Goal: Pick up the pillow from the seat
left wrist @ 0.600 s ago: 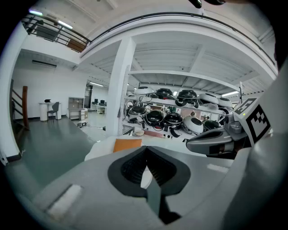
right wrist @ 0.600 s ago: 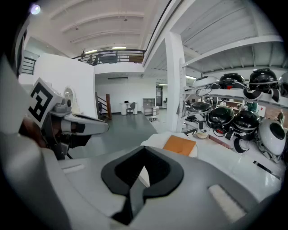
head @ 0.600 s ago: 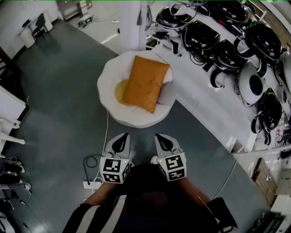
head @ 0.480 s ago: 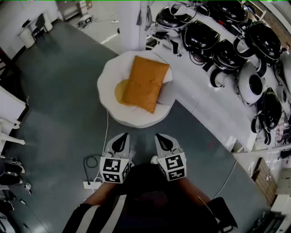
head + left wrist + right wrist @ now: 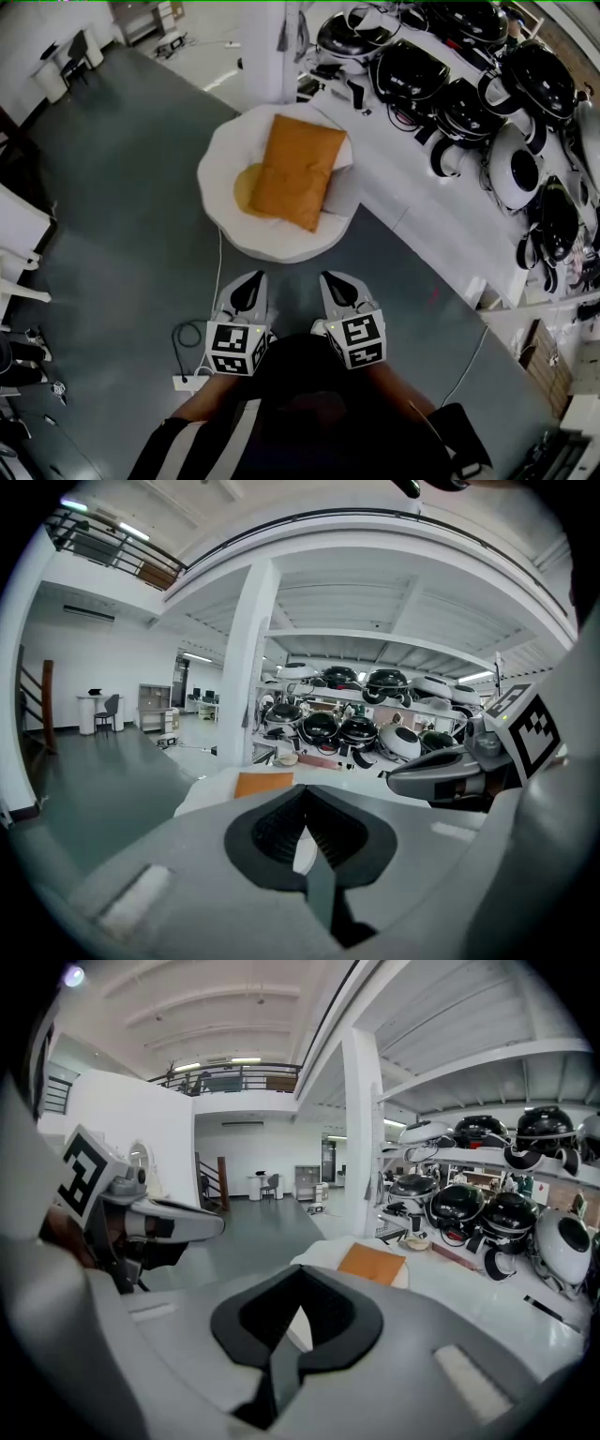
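Observation:
An orange pillow [image 5: 293,171] lies tilted on a round white seat [image 5: 225,202] in the head view, over a yellow cushion [image 5: 246,186]. Both grippers hang side by side over the floor in front of the seat, well short of it. My left gripper [image 5: 248,284] is shut and empty. My right gripper [image 5: 336,281] is shut and empty too. The left gripper view shows the pillow [image 5: 263,783] far ahead beyond its closed jaws. In the right gripper view the pillow [image 5: 372,1263] shows ahead to the right.
A white counter [image 5: 422,202] runs behind and right of the seat, with shelves of black and white helmet-like devices [image 5: 487,103]. A white pillar [image 5: 262,42] stands behind the seat. A cable and power strip [image 5: 192,375] lie on the grey floor at left.
The view has shifted slightly; seat and pillow sit a touch higher and to the left in the picture. Both grippers stay shut, side by side.

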A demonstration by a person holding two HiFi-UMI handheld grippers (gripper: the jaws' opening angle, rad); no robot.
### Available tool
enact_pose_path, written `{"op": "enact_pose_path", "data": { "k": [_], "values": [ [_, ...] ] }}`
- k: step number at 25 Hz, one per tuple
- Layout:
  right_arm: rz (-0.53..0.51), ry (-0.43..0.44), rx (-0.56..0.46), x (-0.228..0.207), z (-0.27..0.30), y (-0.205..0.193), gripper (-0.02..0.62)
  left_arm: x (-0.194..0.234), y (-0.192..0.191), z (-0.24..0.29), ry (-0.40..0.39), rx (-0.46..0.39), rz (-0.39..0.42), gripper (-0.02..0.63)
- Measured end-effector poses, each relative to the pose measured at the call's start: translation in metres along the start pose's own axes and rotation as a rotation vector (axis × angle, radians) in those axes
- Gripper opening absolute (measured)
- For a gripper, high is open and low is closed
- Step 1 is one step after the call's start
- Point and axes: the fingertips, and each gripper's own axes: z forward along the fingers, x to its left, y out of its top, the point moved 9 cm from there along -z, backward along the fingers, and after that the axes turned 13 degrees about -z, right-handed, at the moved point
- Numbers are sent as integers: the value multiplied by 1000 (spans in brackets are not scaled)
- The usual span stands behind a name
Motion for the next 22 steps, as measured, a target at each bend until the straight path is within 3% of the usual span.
{"op": "enact_pose_path", "data": {
  "k": [8,22],
  "values": [
    [9,-9,-8,6,9,6,3,13,2,-4,0,-13,-14,5],
    [20,-32,-13,54,30,25,3,60,5,-33,-7,-28,-29,5]
  ]
}}
